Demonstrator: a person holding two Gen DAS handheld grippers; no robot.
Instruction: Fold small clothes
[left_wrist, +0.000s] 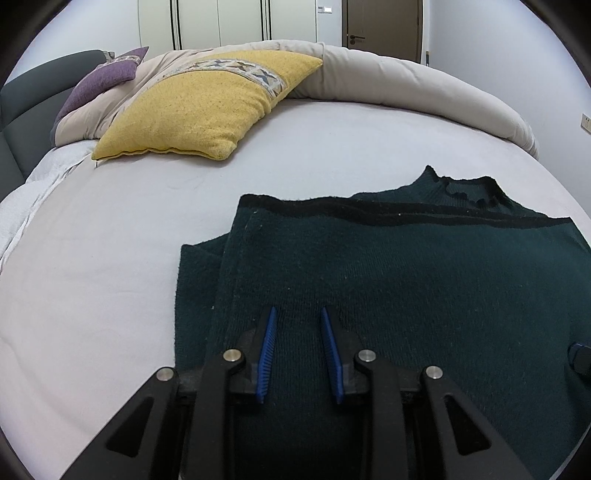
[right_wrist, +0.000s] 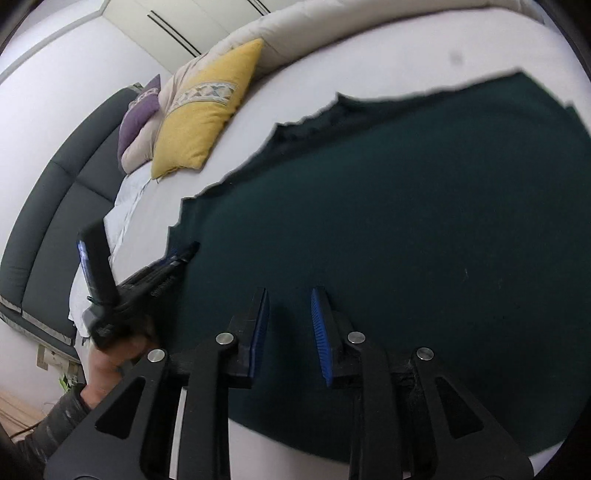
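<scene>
Dark green knit, the sweater (left_wrist: 388, 266) lies flat on the bed's pale sheet (left_wrist: 110, 240), its lower part folded up over the body so that a black-edged hem runs across just below the ruffled collar (left_wrist: 465, 188). At its left side a narrower layer of the same knit sticks out from under the fold. In the right wrist view the sweater (right_wrist: 388, 221) fills most of the frame, its edge blurred.

Above the near part of the garment, the left gripper (left_wrist: 297, 314) has its jaws spread, the blue ribbed pads (left_wrist: 267, 347) apart with only knit showing between them; whether the tips touch the cloth cannot be told. The right gripper (right_wrist: 290, 295) is likewise over the sweater with its jaws parted and nothing pinched. In that same view the left gripper (right_wrist: 184, 254) appears at the garment's left edge, held by the person's hand (right_wrist: 110, 358).

Farther up the bed, a yellow cushion (left_wrist: 199, 110) with a patterned band rests against a rolled beige duvet (left_wrist: 406, 81), with a purple cushion (left_wrist: 99, 81) beside it near the dark grey headboard (left_wrist: 18, 110). Behind stand white wardrobe doors (left_wrist: 221, 18) and a brown door (left_wrist: 382, 26).
</scene>
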